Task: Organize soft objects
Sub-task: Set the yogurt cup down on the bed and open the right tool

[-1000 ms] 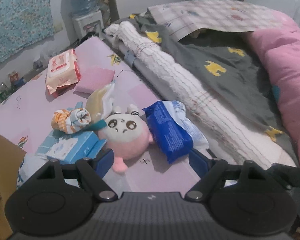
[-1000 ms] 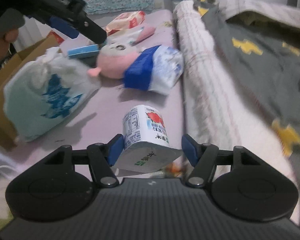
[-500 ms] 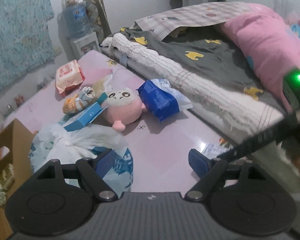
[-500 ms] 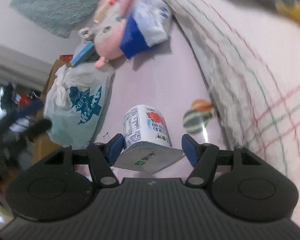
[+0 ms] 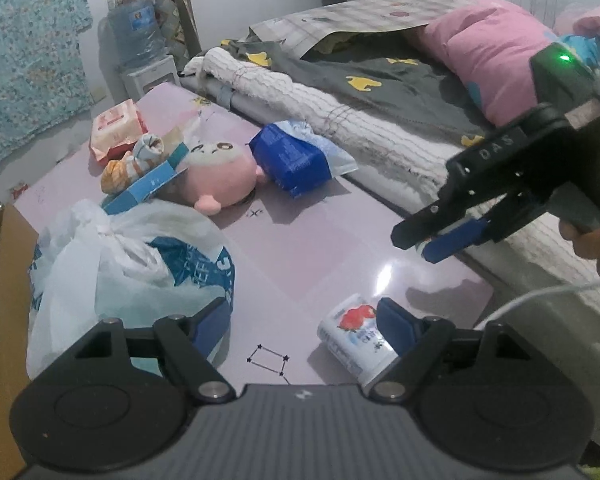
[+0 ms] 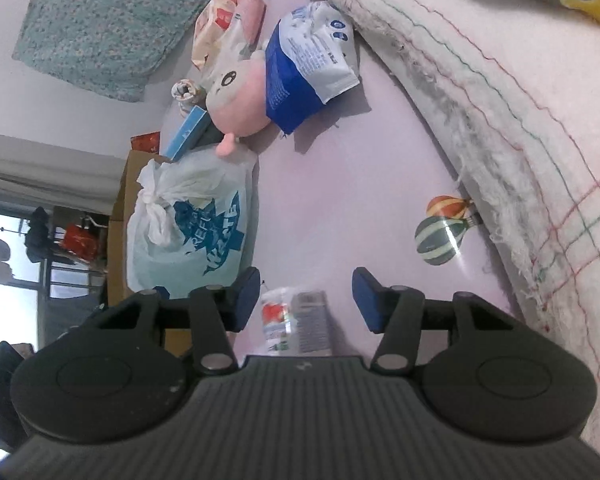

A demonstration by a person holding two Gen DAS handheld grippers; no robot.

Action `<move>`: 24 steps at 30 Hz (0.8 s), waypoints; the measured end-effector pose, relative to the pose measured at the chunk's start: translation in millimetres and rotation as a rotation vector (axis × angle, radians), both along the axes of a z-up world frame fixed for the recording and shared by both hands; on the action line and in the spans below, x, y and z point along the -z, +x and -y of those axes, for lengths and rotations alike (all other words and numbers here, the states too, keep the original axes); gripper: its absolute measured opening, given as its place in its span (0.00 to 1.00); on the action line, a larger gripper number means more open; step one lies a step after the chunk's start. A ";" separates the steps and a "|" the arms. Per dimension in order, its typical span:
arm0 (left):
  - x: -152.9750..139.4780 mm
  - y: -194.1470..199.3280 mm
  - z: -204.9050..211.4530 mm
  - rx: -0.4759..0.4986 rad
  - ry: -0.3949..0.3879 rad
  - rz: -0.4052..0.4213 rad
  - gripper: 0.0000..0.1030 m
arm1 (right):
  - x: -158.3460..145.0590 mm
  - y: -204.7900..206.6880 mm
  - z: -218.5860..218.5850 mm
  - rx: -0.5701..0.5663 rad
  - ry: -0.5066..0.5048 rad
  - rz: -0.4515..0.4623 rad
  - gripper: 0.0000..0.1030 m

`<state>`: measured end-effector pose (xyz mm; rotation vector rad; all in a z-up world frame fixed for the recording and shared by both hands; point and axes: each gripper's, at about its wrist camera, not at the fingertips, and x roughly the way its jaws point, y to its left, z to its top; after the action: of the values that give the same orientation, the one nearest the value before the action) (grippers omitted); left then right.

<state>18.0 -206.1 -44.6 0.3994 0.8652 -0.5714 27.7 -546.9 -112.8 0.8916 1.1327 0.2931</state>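
A white tissue pack with a red print (image 5: 355,338) lies on the pink mat (image 5: 300,248), just inside my left gripper's right finger; it also shows below my right gripper (image 6: 296,320). My left gripper (image 5: 303,322) is open and empty. My right gripper (image 6: 304,298) is open and empty, held above the mat; it also shows at the right of the left wrist view (image 5: 431,240). A pink plush (image 5: 220,178), a blue wipes pack (image 5: 292,158) and a tied white plastic bag (image 5: 132,264) lie on the mat.
A cardboard box (image 5: 0,320) stands at the left edge. A light blue box (image 5: 144,188), rolled socks (image 5: 128,160) and an orange wipes pack (image 5: 114,128) lie beyond the plush. A folded white blanket (image 5: 339,120) and bedding border the mat on the right.
My right gripper has opened and let go of the tissue pack, which now lies on the mat. My left gripper has drawn back and to the right.
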 end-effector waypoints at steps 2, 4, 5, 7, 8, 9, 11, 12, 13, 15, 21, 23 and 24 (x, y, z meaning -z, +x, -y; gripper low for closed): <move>3.5 -0.2 -1.2 0.002 0.004 -0.010 0.80 | 4.9 -8.8 -3.3 0.003 0.013 0.019 0.53; 5.8 0.2 -3.2 0.000 0.010 -0.016 0.80 | 11.0 -21.2 -5.4 0.015 0.042 0.043 0.53; 6.1 0.6 -4.4 -0.004 0.012 -0.017 0.80 | 12.3 -28.5 -6.6 0.017 0.042 0.066 0.53; 4.9 1.4 -8.0 -0.012 0.008 -0.018 0.80 | 11.8 -45.5 -7.8 0.023 0.027 0.122 0.56; 3.2 1.7 -10.4 -0.018 0.002 -0.016 0.80 | 10.2 -53.4 -8.5 0.020 0.015 0.155 0.60; 1.0 1.6 -12.2 -0.023 -0.004 -0.013 0.80 | 8.9 -62.9 -8.4 0.028 -0.002 0.183 0.61; -4.0 1.0 -16.3 -0.031 -0.018 -0.004 0.80 | 6.5 -82.3 -8.2 0.034 -0.036 0.248 0.65; -6.5 0.3 -18.4 -0.036 -0.024 0.001 0.80 | 5.7 -91.1 -7.7 0.035 -0.057 0.277 0.66; -8.4 0.3 -19.3 -0.041 -0.028 0.005 0.80 | 5.3 -99.2 -8.5 0.030 -0.085 0.303 0.66; -13.2 -2.8 -22.5 -0.045 -0.033 0.017 0.80 | 6.3 -115.7 -9.8 0.014 -0.131 0.340 0.66; -26.8 -13.1 -32.5 -0.068 -0.075 0.030 0.79 | 7.3 -151.2 -7.7 -0.005 -0.207 0.433 0.66; -31.5 -15.3 -37.6 -0.071 -0.121 0.005 0.79 | 8.5 -154.8 -4.7 0.019 -0.229 0.436 0.66; -33.7 -16.4 -40.7 -0.071 -0.152 -0.018 0.79 | 9.7 -155.2 -3.7 0.032 -0.229 0.440 0.66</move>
<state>1.6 -165.4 -10.9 0.2255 0.8438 -0.5718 -127.5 -543.2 -122.4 0.6025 0.7257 0.3078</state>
